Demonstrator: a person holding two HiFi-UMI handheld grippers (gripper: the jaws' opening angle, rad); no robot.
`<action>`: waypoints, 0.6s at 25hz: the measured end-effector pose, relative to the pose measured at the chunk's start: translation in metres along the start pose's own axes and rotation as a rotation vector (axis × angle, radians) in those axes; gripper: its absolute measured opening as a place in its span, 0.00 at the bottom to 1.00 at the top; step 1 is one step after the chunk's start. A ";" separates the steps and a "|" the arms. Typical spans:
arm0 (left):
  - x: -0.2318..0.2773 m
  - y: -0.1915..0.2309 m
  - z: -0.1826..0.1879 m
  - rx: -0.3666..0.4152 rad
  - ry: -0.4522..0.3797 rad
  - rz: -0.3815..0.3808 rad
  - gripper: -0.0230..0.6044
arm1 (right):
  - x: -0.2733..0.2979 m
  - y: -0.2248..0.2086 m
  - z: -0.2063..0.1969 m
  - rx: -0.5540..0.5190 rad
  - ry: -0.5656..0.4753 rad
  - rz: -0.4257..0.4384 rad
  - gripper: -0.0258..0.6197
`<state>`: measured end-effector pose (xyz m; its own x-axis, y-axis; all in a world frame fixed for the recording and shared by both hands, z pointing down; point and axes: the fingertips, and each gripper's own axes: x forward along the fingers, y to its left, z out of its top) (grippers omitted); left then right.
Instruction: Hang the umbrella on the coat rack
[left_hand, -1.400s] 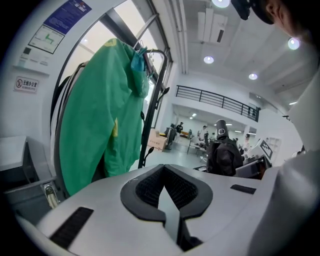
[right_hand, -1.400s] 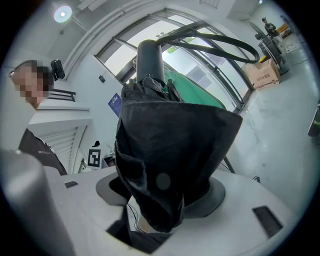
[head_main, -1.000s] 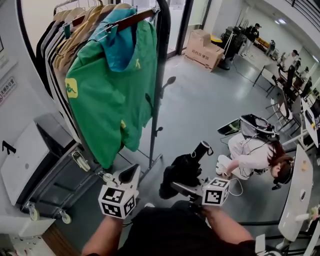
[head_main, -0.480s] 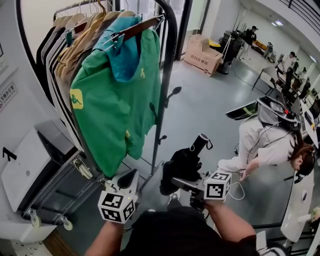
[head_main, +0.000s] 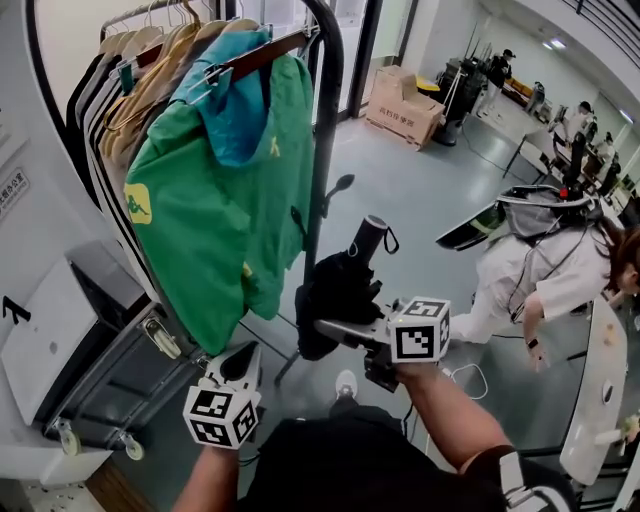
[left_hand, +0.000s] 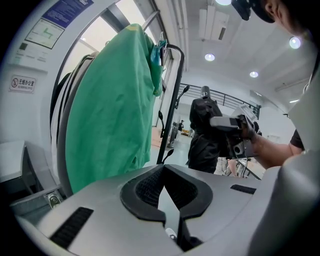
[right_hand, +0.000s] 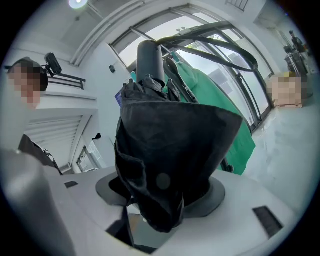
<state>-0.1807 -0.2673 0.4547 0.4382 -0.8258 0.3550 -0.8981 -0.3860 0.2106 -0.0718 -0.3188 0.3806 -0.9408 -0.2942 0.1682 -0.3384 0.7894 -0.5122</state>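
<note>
A folded black umbrella points its round handle up and away, a strap loop hanging from it. My right gripper is shut on the bundled fabric and holds it just right of the coat rack's black post. Seen from the right gripper view, the umbrella fills the space between the jaws, handle on top. A green jacket hangs on the rack with other coats. Low at the left, my left gripper is shut and holds nothing. The left gripper view shows umbrella and post.
Small hooks stick out from the rack post. A grey wheeled case stands under the coats at the left. A person in white bends over at the right, beside a white table. Cardboard boxes lie farther back.
My right gripper has lifted the umbrella and carried it left, closer to the rack post. The left gripper has slid slightly down and left. The person at the right has risen from a crouch.
</note>
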 end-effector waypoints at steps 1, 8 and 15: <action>0.001 -0.001 0.002 0.000 -0.004 0.002 0.06 | 0.003 0.001 0.006 -0.013 0.002 0.008 0.43; 0.007 0.002 0.013 -0.010 -0.029 0.038 0.06 | 0.023 0.007 0.052 -0.087 -0.021 0.074 0.43; 0.010 0.011 0.018 -0.022 -0.047 0.086 0.06 | 0.043 0.008 0.079 -0.126 -0.012 0.122 0.43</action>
<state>-0.1866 -0.2875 0.4440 0.3570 -0.8742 0.3293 -0.9311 -0.3045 0.2010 -0.1130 -0.3678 0.3173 -0.9750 -0.1978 0.1009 -0.2219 0.8809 -0.4180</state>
